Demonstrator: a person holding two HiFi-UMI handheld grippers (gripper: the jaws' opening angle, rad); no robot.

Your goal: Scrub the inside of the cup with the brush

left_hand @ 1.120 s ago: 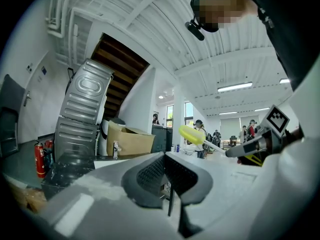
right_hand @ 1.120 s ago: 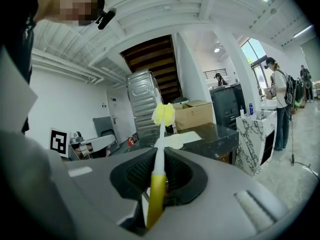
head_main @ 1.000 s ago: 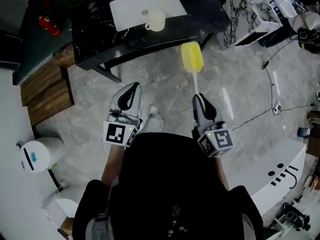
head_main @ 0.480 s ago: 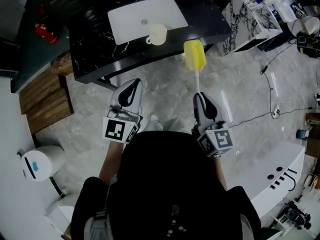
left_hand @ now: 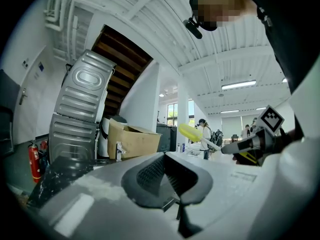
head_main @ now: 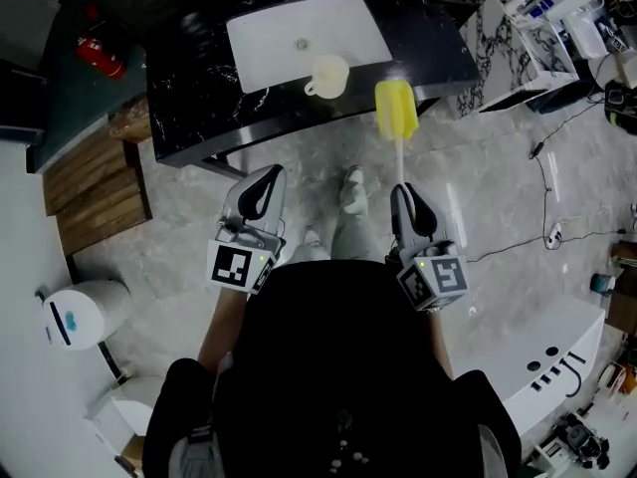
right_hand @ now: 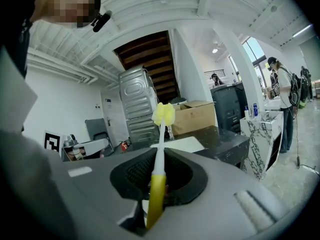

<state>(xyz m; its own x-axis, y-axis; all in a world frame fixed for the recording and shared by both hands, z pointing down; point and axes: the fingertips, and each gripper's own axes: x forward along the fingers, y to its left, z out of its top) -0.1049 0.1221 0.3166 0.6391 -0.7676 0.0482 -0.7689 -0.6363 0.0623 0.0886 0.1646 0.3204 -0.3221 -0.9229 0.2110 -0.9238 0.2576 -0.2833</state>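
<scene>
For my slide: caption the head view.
Right gripper holds the yellow brush toward the counter; cup sits by the sink; left gripper shut, empty.

Both held forward: left gripper (head_main: 269,172) closed empty, right gripper (head_main: 402,190) clamped.

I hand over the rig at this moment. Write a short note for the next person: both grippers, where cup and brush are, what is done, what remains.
Left gripper: shut, empty.
Right gripper: shut on the brush handle, yellow head pointing forward in the air.
The cup: at the front edge of the white sink in the black counter, untouched.
Done: brush in hand.
Left: steady the cup, scrub its inside.
</scene>
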